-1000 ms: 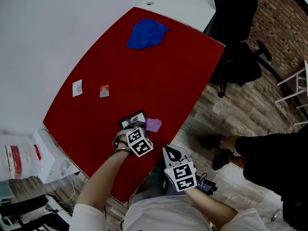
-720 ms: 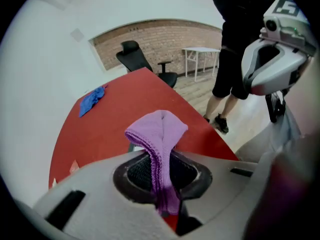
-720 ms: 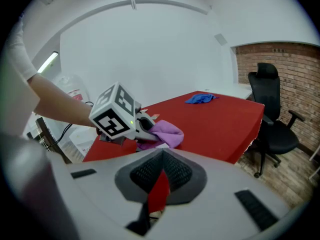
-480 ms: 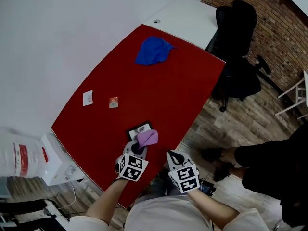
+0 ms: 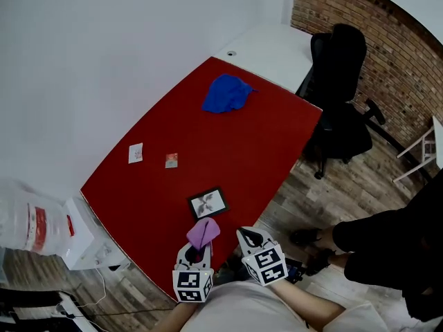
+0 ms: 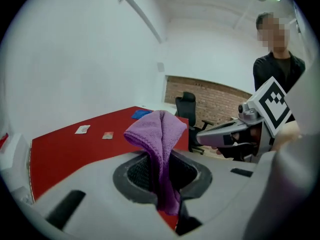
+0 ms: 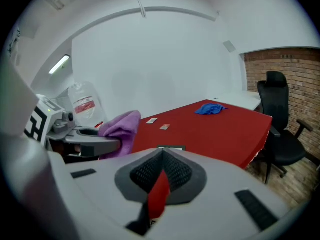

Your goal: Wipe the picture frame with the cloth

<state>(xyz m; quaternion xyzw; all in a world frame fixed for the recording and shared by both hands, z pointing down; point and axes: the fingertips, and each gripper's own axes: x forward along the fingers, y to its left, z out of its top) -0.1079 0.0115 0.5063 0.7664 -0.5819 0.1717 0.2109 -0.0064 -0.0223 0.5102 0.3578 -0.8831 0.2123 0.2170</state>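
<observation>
A small black picture frame lies flat near the front edge of the red table; its edge shows in the right gripper view as the picture frame. My left gripper is held up off the front edge, just short of the frame, and is shut on a purple cloth. That cloth stands up out of the left gripper and droops over. My right gripper hangs beside it off the table edge; this right gripper is shut with nothing in it.
A crumpled blue cloth lies at the table's far end, and two small cards lie near the left edge. A black office chair stands right of the table. A person stands at right. A plastic bag sits at left.
My left gripper has drawn back from beside the frame toward my body, lifting the purple cloth off the table. The right gripper has hardly moved.
</observation>
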